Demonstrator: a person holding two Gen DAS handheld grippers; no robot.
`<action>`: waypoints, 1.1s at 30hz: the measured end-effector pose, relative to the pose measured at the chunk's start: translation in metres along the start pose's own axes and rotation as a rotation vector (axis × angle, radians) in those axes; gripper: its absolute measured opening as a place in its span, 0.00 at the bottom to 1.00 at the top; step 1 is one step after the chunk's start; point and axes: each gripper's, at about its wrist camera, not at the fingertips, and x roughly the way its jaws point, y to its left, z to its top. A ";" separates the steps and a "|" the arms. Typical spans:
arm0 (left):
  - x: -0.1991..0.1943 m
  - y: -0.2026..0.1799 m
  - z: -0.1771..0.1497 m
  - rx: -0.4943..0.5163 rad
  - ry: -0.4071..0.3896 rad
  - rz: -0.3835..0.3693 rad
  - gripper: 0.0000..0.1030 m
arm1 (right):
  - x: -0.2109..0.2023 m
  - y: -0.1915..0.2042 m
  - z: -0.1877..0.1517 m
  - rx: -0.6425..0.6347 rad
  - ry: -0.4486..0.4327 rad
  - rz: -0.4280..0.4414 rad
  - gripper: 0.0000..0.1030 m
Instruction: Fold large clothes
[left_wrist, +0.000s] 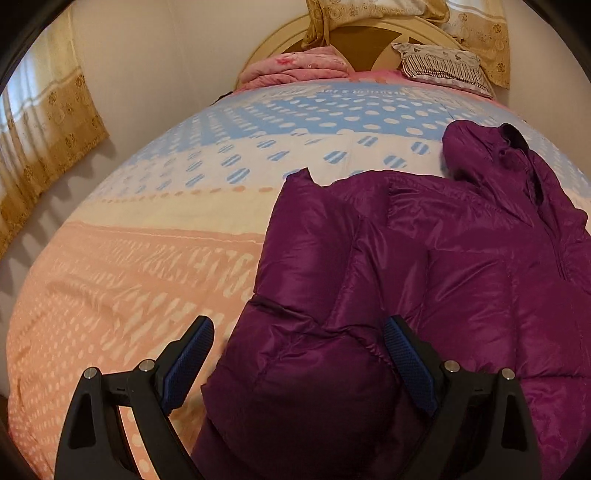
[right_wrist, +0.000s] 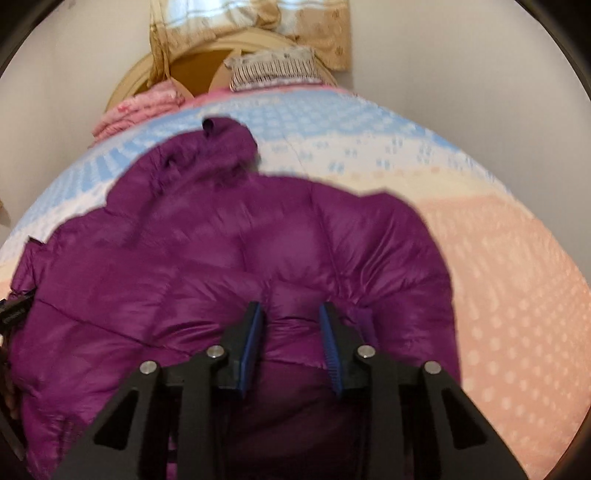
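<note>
A purple puffer jacket (left_wrist: 424, 258) with a hood lies spread on the bed (left_wrist: 147, 236), one sleeve folded over its body. My left gripper (left_wrist: 299, 332) is wide open, its jaws astride the jacket's near left edge. In the right wrist view the jacket (right_wrist: 221, 251) fills the middle. My right gripper (right_wrist: 291, 317) is partly closed around a bulge of the jacket's fabric near its lower hem; whether the pads pinch it is unclear.
The bed has a peach, cream and blue patterned cover. A folded pink blanket (left_wrist: 295, 68) and a striped pillow (left_wrist: 439, 61) lie by the round headboard (left_wrist: 373, 40). Tan curtains (left_wrist: 40, 122) hang at left. White walls flank the bed.
</note>
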 end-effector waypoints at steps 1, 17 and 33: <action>0.002 0.000 -0.001 -0.004 0.003 0.003 0.94 | -0.001 -0.002 0.001 -0.004 0.001 -0.002 0.33; -0.046 0.017 0.048 -0.100 -0.130 0.063 0.95 | -0.045 -0.025 0.036 0.159 -0.126 -0.083 0.36; 0.042 -0.022 0.042 -0.058 0.004 0.158 0.95 | 0.033 -0.043 0.039 0.193 0.009 -0.108 0.39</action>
